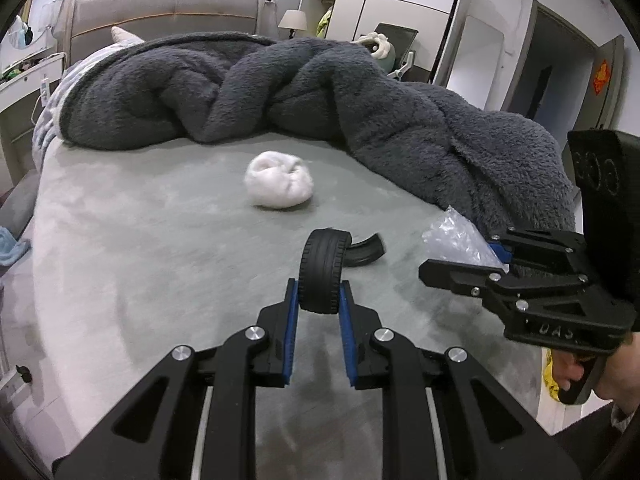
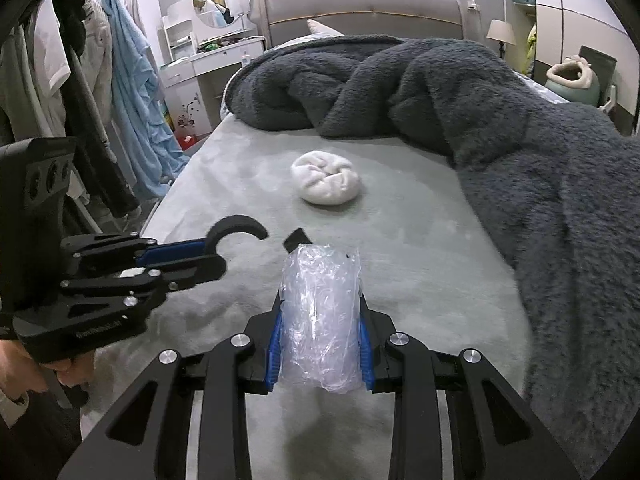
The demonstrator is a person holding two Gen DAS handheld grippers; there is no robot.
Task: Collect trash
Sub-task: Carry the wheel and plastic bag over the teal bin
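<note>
My left gripper (image 1: 319, 294) is shut on a curved black strip with tyre tread (image 1: 324, 270), held just above the grey bed sheet (image 1: 140, 260); it shows as a hook shape in the right wrist view (image 2: 236, 228). My right gripper (image 2: 320, 312) is shut on a crumpled clear plastic bag (image 2: 320, 316), which also shows at the right of the left wrist view (image 1: 460, 240). A white crumpled wad (image 1: 279, 185) lies on the sheet beyond both grippers, and shows in the right wrist view (image 2: 326, 183).
A thick dark grey fleece blanket (image 1: 360, 112) is piled across the far and right side of the bed. A padded headboard (image 2: 360, 8) stands behind. Clothes hang on a rack (image 2: 100, 100) left of the bed, next to a white dressing table (image 2: 208, 60).
</note>
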